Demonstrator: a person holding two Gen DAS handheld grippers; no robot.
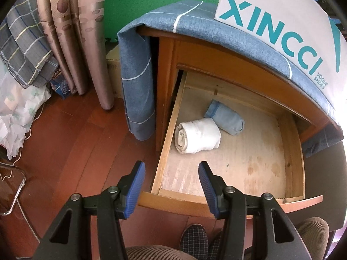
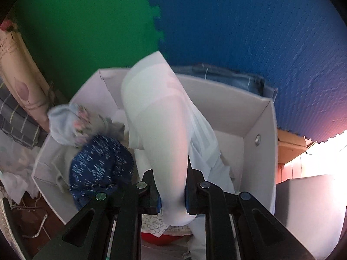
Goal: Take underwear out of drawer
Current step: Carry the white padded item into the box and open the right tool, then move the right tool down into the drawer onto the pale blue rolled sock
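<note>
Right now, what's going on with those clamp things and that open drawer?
A person is emptying a drawer of rolled underwear. The right gripper has its fingers shut on a white garment over a white box already holding other pieces. The left gripper hovers open above the drawer, where a white roll and a blue roll remain.

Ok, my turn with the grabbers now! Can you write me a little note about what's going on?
Left gripper: open, empty, hovering above the front of the open drawer.
Right gripper: shut on a white garment, held over the white shoe box.
Done: a dark blue speckled piece and a pale floral piece already lie in the box.
Left: a white roll and a light blue roll remain in the drawer, touching. Drop the white garment, then fetch those.
</note>
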